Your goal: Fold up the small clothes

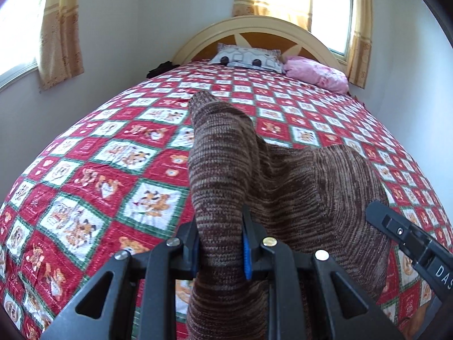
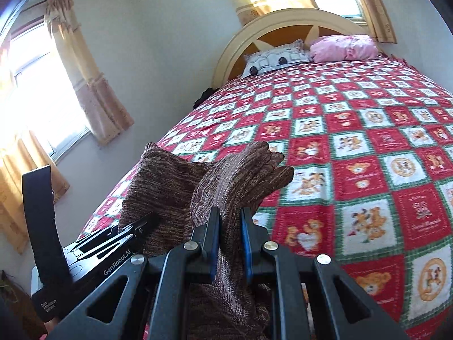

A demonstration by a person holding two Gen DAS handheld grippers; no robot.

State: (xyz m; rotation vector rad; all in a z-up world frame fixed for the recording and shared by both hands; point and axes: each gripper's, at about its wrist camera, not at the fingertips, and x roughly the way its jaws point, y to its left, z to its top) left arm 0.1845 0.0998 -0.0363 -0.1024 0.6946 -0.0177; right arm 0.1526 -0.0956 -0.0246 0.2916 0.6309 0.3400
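- My left hand-held gripper (image 1: 219,243) is clamped on the brown knitted garment (image 1: 271,187), with cloth bunched between the blue pads (image 1: 247,250).
- My right hand-held gripper (image 2: 230,238) is likewise closed on a fold of the same garment (image 2: 226,187), the knit pinched between its fingers.
- I see the garment held up above the bed (image 1: 113,153), near the foot end; its lower part drops below both cameras.
- In the left wrist view, a narrow strip of knit runs up from the jaws and points toward the headboard (image 1: 254,32), so its long axis there lies roughly along the bed.
- To the right of that strip, the wider body of the garment spreads out toward my right gripper's finger (image 1: 396,226).
- In the right wrist view, the gripped fold leans up and to the right, its end drooping over.
- A patterned pillow (image 1: 249,58) and a pink pillow (image 1: 320,75) lie at the head of the bed.
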